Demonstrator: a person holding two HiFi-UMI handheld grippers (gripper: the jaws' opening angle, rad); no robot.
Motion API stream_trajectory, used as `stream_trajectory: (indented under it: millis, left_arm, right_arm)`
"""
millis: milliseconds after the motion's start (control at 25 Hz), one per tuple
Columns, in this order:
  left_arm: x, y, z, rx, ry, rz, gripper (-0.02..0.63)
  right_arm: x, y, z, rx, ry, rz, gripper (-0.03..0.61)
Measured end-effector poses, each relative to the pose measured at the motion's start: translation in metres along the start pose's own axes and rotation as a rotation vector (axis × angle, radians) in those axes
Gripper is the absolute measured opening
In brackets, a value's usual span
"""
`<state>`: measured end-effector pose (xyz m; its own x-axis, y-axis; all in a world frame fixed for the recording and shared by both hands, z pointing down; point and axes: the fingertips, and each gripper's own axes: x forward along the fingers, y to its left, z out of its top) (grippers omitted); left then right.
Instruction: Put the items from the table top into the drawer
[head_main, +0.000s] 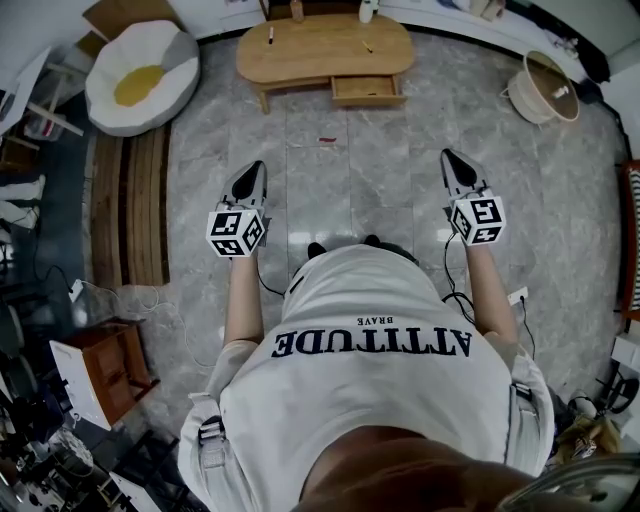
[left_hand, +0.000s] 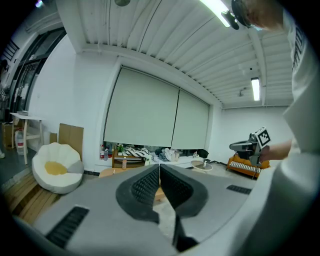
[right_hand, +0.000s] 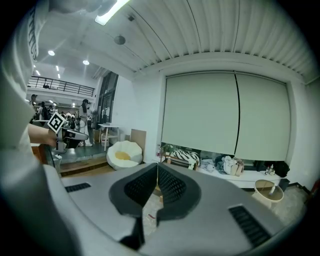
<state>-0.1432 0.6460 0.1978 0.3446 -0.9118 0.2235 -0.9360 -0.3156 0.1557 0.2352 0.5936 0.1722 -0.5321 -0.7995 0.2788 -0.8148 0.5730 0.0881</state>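
Two grippers, left gripper (head_main: 254, 172) & right gripper (head_main: 452, 162): fingers (left_hand: 145, 187) clenched, empty, well short of the wooden surface (head_main: 320, 52). Small items, maybe a pen (head_main: 270, 35), lie on top; the drawer (head_main: 368, 90) hangs open. Risk: arriving w/ fingers shut nudges the pen off the edge.

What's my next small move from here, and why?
Probably step forward toward the wooden table. Both the left gripper and right gripper are shut and empty, held out over the floor, and the table stands well ahead, out of reach. Its drawer is already open, while a pen-like item lies on top.
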Motion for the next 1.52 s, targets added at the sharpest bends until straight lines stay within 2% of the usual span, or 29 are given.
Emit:
stream_trajectory:
  millis: [240, 1000, 1320, 1520]
  left_arm:
    - [-0.008, 0.013, 0.0, 0.001, 0.002, -0.006, 0.021]
    - [-0.062, 0.08, -0.018, -0.016, 0.022, -0.028, 0.021]
    - [-0.06, 0.095, -0.02, -0.037, 0.022, -0.017, 0.021]
    - [-0.05, 0.093, -0.023, -0.039, 0.035, -0.018, 0.021]
  right_arm:
    - [0.005, 0.013, 0.004, 0.005, 0.0, -0.011, 0.021]
    - [0.016, 0.099, 0.002, -0.002, 0.047, -0.032, 0.021]
    - [0.027, 0.108, 0.007, -0.032, 0.06, -0.012, 0.021]
    - [0.033, 0.101, -0.003, -0.018, 0.079, -0.006, 0.021]
